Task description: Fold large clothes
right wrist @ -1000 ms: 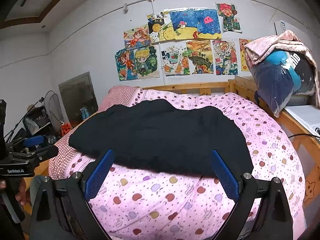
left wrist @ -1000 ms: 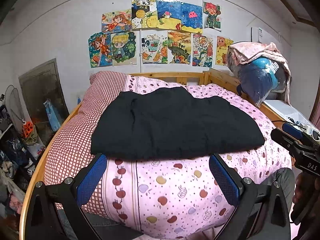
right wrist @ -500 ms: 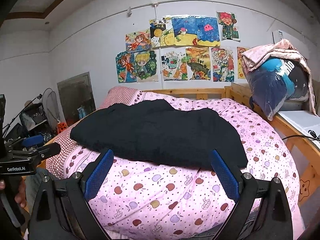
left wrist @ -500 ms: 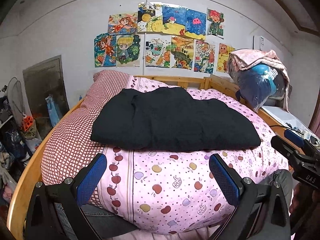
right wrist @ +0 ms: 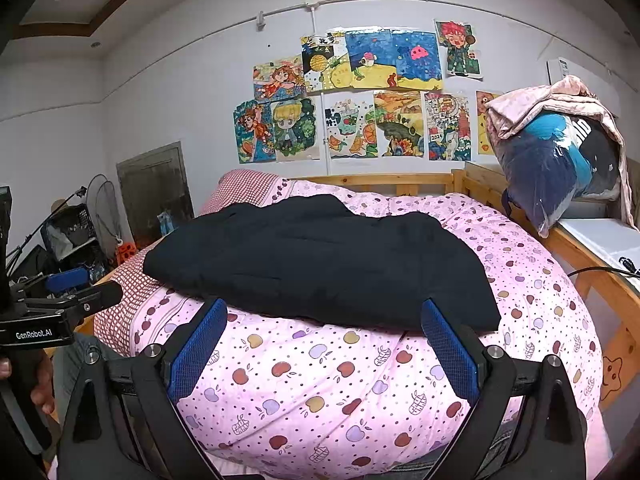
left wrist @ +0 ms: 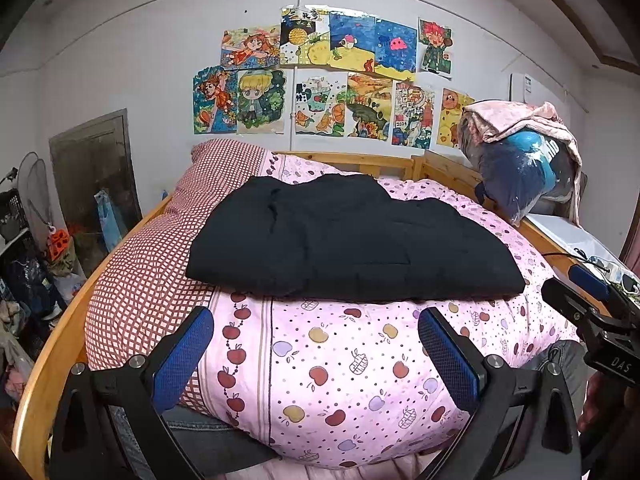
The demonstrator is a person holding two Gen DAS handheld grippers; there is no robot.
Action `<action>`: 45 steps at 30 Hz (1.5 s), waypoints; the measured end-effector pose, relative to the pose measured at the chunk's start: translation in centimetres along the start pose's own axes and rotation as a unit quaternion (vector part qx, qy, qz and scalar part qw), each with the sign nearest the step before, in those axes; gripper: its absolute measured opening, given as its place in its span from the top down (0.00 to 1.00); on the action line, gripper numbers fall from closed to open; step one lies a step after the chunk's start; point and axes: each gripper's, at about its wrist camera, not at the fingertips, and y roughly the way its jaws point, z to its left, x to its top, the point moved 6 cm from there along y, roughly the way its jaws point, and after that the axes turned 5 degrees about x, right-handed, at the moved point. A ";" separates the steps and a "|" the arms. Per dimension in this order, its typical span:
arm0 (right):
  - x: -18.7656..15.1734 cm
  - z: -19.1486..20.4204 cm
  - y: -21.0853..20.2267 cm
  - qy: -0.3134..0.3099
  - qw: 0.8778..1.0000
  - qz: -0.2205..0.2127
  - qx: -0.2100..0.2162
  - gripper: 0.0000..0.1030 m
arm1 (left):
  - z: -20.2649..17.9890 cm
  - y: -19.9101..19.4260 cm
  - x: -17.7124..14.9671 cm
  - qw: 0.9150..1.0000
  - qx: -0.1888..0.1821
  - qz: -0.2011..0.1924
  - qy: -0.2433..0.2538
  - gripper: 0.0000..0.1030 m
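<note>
A black garment lies folded flat on the pink apple-print quilt that covers the bed. My left gripper is open, held back from the garment's near edge, nothing between its blue pads. My right gripper is open too, just short of the garment's near hem and holding nothing. Each gripper shows at the side of the other's view: the right one and the left one.
A red-checked pillow lies left of the garment. A wooden bed frame rings the bed. A bagged bundle of bedding sits on the right. Clutter, a fan and crates stand by the left wall. Drawings cover the wall.
Both grippers have drawn back and lowered from the garment, so more of the quilt's front now shows. The garment itself lies as before.
</note>
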 end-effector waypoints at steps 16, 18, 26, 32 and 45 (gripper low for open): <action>0.0 -0.1 -0.1 0.001 1.000 -0.001 -0.003 0.07 | 0.2 0.3 -0.2 1.000 0.000 0.001 0.001 0.00; 0.0 -0.1 -0.1 0.001 1.000 0.000 -0.002 0.07 | 0.2 0.3 -0.2 1.000 0.000 0.001 0.001 0.00; 0.0 -0.1 -0.1 0.002 1.000 -0.001 -0.002 0.07 | 0.3 0.3 -0.2 1.000 0.000 0.001 0.001 0.00; 0.0 0.1 -0.1 0.002 1.000 -0.001 -0.005 0.07 | 0.3 0.3 -0.3 1.000 0.000 0.003 0.001 0.00; 0.0 0.1 -0.1 0.003 1.000 0.000 -0.006 0.07 | 0.3 0.3 -0.3 1.000 0.000 0.002 0.001 0.00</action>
